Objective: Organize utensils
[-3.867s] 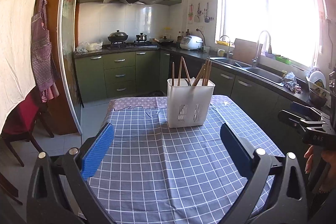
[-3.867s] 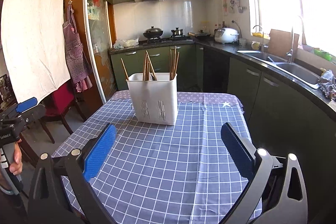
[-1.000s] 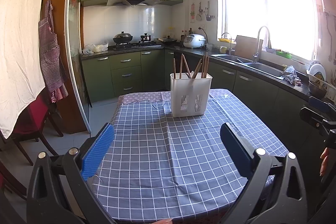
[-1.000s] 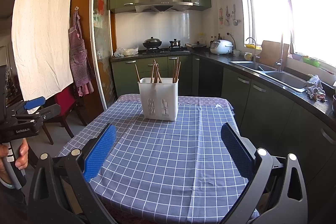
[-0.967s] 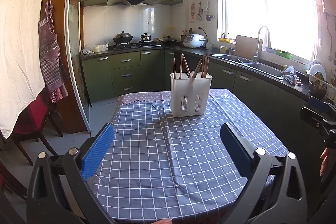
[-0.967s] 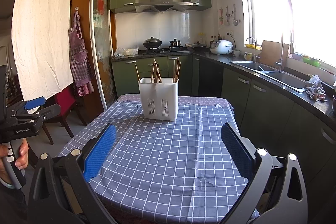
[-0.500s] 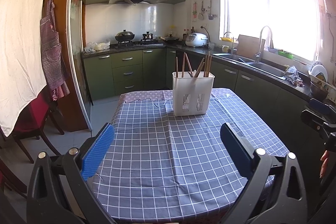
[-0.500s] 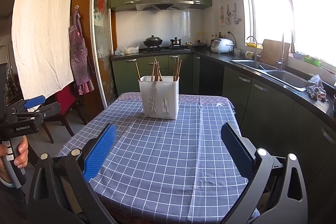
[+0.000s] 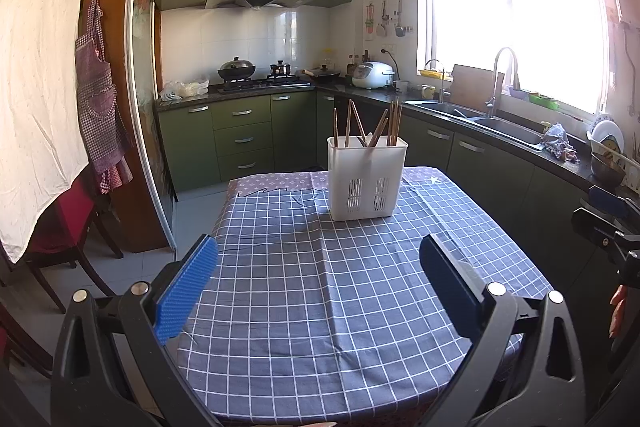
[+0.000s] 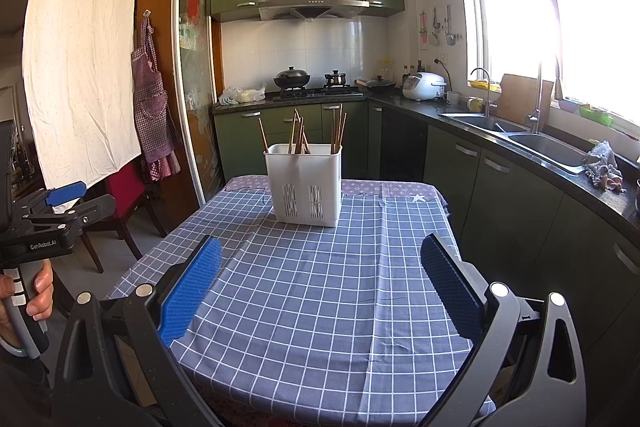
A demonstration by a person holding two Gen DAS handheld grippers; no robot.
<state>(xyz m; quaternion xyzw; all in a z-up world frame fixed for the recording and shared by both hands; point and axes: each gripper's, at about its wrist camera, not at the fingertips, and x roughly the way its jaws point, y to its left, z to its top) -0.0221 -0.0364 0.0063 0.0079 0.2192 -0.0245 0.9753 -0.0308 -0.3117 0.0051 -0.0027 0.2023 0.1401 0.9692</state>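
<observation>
A white slotted utensil holder [image 9: 366, 178] stands upright at the far end of the table, with several wooden chopsticks [image 9: 372, 125] sticking up out of it. It also shows in the right wrist view [image 10: 305, 183] with its chopsticks [image 10: 298, 133]. My left gripper [image 9: 318, 279] is open and empty, held back over the table's near edge. My right gripper [image 10: 320, 277] is open and empty too, at the same near edge. The left gripper's body also shows at the left of the right wrist view [image 10: 52, 223].
The table wears a blue checked cloth [image 9: 340, 287]. A red chair [image 9: 60, 227] stands to the left. Green cabinets [image 9: 248, 143] and a counter with a sink [image 9: 496, 127] run along the back and right.
Both grippers have drawn back from the holder since 3.9 s ago and now sit at the table's near edge. Over the last second the views have hardly shifted. Both stay open.
</observation>
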